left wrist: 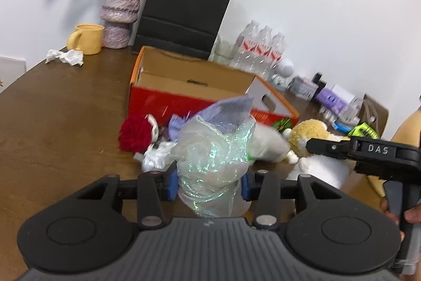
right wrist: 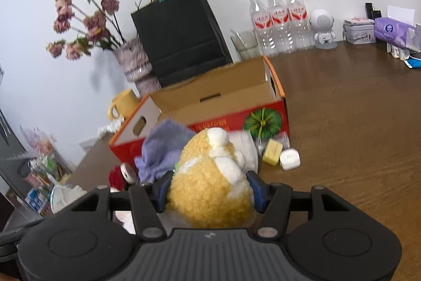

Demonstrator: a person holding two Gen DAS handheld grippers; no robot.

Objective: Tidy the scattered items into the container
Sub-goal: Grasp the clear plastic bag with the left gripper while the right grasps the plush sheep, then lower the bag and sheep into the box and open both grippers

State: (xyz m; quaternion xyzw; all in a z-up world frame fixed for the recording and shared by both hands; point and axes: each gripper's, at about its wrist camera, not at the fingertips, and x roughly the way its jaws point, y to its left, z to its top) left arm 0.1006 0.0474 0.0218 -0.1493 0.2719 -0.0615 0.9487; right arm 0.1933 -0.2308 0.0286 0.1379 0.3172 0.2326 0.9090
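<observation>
The left gripper (left wrist: pixel 208 182) is clenched on a shimmering plastic wrap bundle (left wrist: pixel 213 149), which bulges between the blue pads (left wrist: pixel 172 182) and hides the fingertips; the contents of the bundle cannot be made out through the film. The right gripper (right wrist: pixel 209 191) is clamped on a yellow plush toy (right wrist: pixel 210 186), whose body fills the gap between its fingers and blocks the table directly ahead. Both held items sit in front of the cardboard box (right wrist: pixel 218 96), which stands open on the brown table (right wrist: pixel 355 123) with a red front and a hand hole in each end wall. The box interior is only partly visible. Close against its front lie a lilac cloth (right wrist: pixel 165 146), a red rose (left wrist: pixel 135 135), a yellow block (right wrist: pixel 273 151) and a small white case (right wrist: pixel 289 160), the last two touching. Several items in this heap are blurred and partly covered. Behind the box stand a black paper bag (right wrist: pixel 181 36), a vase of dried flowers (left wrist: pixel 121 12), a yellow mug (left wrist: pixel 86 39) and three water bottles (right wrist: pixel 280 20). Crumpled tissue (left wrist: pixel 65 56) lies beside the mug.
</observation>
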